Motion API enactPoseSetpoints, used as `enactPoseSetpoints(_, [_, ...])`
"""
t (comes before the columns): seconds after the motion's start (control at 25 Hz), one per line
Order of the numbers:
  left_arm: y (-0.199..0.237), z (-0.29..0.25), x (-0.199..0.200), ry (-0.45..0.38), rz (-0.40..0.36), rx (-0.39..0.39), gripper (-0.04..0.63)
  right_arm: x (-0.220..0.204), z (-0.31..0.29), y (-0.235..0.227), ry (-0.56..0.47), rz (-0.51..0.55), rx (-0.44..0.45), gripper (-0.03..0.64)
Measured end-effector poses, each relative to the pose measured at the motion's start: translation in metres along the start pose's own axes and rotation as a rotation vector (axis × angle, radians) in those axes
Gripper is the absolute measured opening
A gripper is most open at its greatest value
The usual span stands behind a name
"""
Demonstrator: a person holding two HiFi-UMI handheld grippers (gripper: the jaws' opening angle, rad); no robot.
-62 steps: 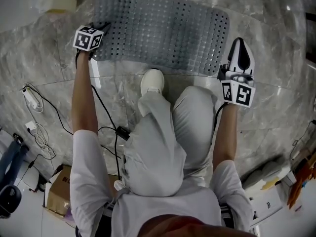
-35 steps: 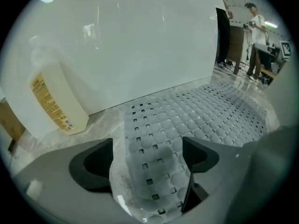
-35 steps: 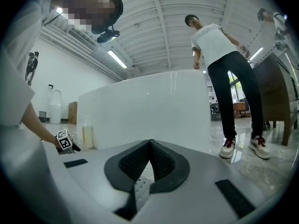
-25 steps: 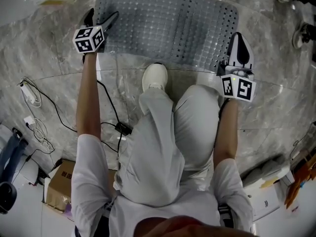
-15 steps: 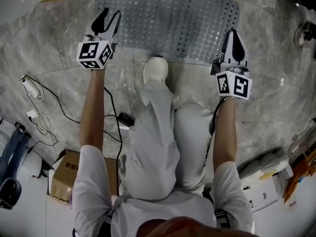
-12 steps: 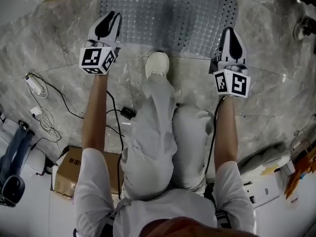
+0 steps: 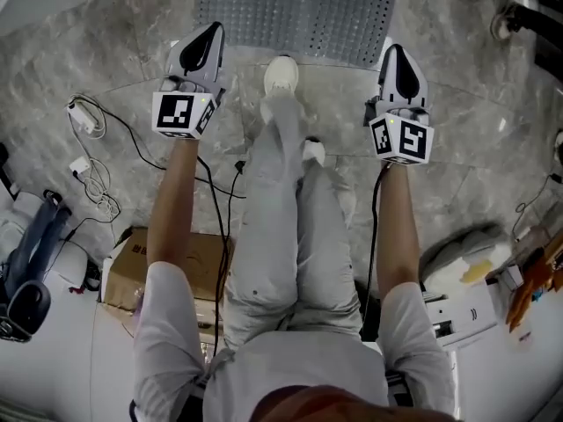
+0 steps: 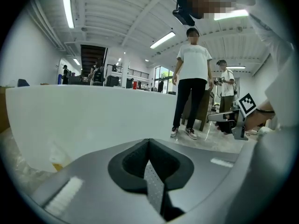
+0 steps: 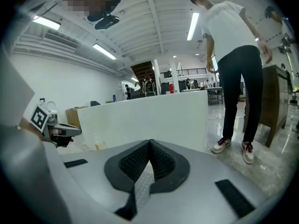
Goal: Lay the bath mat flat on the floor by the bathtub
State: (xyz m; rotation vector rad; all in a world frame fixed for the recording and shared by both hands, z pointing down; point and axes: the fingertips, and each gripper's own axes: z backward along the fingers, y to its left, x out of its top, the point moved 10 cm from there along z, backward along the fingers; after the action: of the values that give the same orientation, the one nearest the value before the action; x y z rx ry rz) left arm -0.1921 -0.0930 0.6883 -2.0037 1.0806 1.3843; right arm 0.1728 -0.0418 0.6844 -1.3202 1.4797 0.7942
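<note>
The grey perforated bath mat lies spread flat on the marble floor at the top of the head view. Both grippers hang in the air on my side of its near edge, touching nothing. My left gripper is near the mat's left corner, its jaws pressed together and empty. Off the mat's right corner, my right gripper is shut with nothing in it. Straight ahead in both gripper views stands the bathtub's white wall.
My shoe stands at the mat's near edge. A cardboard box and a power strip with cables lie at the left. White clutter sits at the right. People stand beyond the tub.
I have risen and the view has pulled back. Both grippers have lifted off the mat's near corners toward me. The left gripper's jaws, wide apart a second ago, have closed on nothing.
</note>
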Motion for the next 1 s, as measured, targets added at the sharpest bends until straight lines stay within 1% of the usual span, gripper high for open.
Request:
enactPoseSetpoints(0.12, [-0.023, 0.03, 0.06, -0.009, -0.019, -0.022, -0.002, 0.062, 0.032, 0.006, -0.008, 0.016, -0.001, 0.002])
enactPoseSetpoints(0.32, [-0.068, 0.103, 0.169, -0.027, -0.032, -0.074, -0.002, 0.18, 0.105, 0.034, -0.04, 0.049, 0.021, 0.002])
enactPoseSetpoints(0.48, [-0.098, 0.15, 0.242, -0.047, -0.065, -0.101, -0.002, 0.257, 0.154, 0.053, -0.082, 0.062, 0.047, 0.002])
enactPoseSetpoints(0.6, [-0.117, 0.183, 0.297, -0.085, -0.081, -0.091, -0.002, 0.314, 0.189, 0.065, -0.134, 0.081, 0.066, 0.002])
enactPoseSetpoints(0.76, [-0.145, 0.231, 0.364, -0.121, -0.084, -0.071, -0.002, 0.377, 0.237, 0.079, -0.193, 0.093, 0.079, 0.002])
enactPoseSetpoints(0.88, [-0.165, 0.275, 0.402, -0.153, -0.069, -0.037, -0.002, 0.416, 0.277, 0.091, -0.232, 0.117, 0.097, 0.002])
enactPoseSetpoints(1.0, [-0.182, 0.318, 0.433, -0.174, -0.053, 0.004, -0.002, 0.445, 0.316, 0.099, -0.258, 0.131, 0.116, 0.002])
